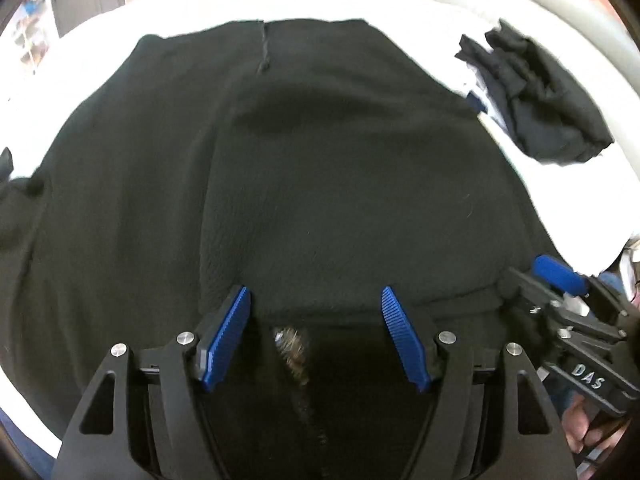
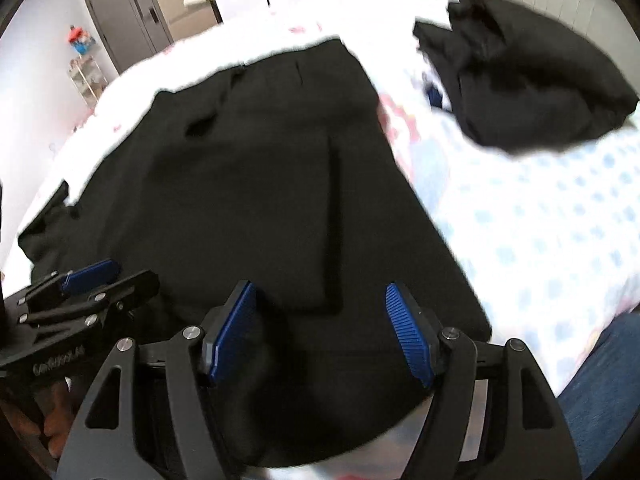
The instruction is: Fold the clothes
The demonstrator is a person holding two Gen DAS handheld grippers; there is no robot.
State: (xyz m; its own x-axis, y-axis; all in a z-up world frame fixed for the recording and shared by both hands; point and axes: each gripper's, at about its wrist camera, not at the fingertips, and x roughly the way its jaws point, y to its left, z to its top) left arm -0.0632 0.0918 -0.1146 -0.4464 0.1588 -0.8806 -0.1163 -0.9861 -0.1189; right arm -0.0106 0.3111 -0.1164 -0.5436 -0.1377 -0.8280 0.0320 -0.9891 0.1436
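Observation:
A large black garment point(image 1: 320, 168) lies spread flat on the bed and fills most of both views, with a seam down its far half point(image 2: 332, 208). My left gripper point(image 1: 314, 304) hangs over the garment's near folded edge. Its blue pads point(image 1: 236, 320) stand wide apart and open, pressing on nothing. My right gripper point(image 2: 320, 300) is also open above the garment's near right corner, with cloth under it but none pinched. Each gripper shows in the other's view: the right gripper point(image 1: 556, 280) at the right, the left gripper point(image 2: 90, 276) at the left.
A crumpled pile of dark clothes point(image 2: 532, 76) point(image 1: 552, 108) sits at the far right of the bed. The bed sheet point(image 2: 540, 220) is white with a pale blue and pink pattern. A grey padded bed end point(image 1: 520, 0) curves behind. A person's jeans leg point(image 2: 600, 400) is at the bed's near right edge.

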